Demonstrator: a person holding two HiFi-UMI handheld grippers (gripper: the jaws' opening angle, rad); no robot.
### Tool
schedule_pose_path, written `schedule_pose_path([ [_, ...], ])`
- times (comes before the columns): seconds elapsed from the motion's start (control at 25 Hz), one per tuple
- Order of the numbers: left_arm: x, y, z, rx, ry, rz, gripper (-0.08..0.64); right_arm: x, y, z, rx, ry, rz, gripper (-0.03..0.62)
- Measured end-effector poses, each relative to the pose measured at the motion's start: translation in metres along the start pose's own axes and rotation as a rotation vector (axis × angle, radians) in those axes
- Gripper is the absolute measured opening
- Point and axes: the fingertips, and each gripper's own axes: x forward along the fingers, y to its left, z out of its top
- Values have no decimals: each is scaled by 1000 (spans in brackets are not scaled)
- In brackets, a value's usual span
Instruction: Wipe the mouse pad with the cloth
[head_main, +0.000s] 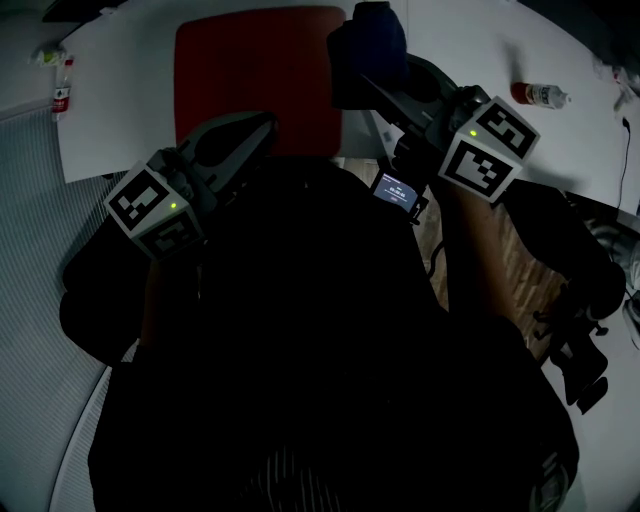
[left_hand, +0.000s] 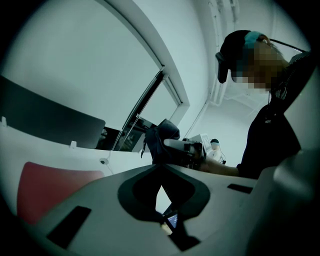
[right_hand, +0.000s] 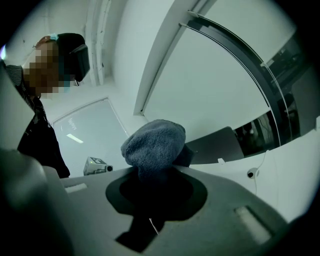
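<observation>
The red mouse pad (head_main: 258, 75) lies on the white table (head_main: 120, 90) straight ahead; it also shows low on the left in the left gripper view (left_hand: 50, 192). My right gripper (head_main: 372, 85) is raised over the pad's right edge and is shut on a bunched dark blue cloth (head_main: 368, 45), which bulges out above the jaws (right_hand: 154, 145). My left gripper (head_main: 266, 124) hovers at the pad's near edge, its jaws shut with nothing between them (left_hand: 162, 170). From the left gripper view the cloth (left_hand: 162, 140) hangs in the air, off the table.
A small bottle with a red band (head_main: 538, 95) lies on the table at the far right, another small bottle (head_main: 62, 92) at the far left. A small lit screen (head_main: 397, 190) sits below the right gripper. A dark monitor (left_hand: 45, 120) stands behind the pad. An office chair (head_main: 580, 300) is on the right.
</observation>
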Motion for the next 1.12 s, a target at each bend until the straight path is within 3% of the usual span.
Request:
schedule_pose_path([
  [0.16, 1, 27, -14, -36, 46, -9, 9, 11, 1, 10, -31, -18, -31, 66],
  [0.4, 26, 56, -1, 27, 81, -48, 9, 6, -11, 36, -76, -43, -116, 67],
  [0.6, 31, 85, 6, 11, 90, -50, 9, 18, -19, 47, -80, -34, -153, 67],
  [0.8, 28, 120, -26, -4, 221, -51, 8, 49, -34, 34, -69, 42, -171, 67],
  [1.12, 20, 180, -65, -106, 285, 11, 8, 94, -74, -3, -19, 161, -199, 67],
])
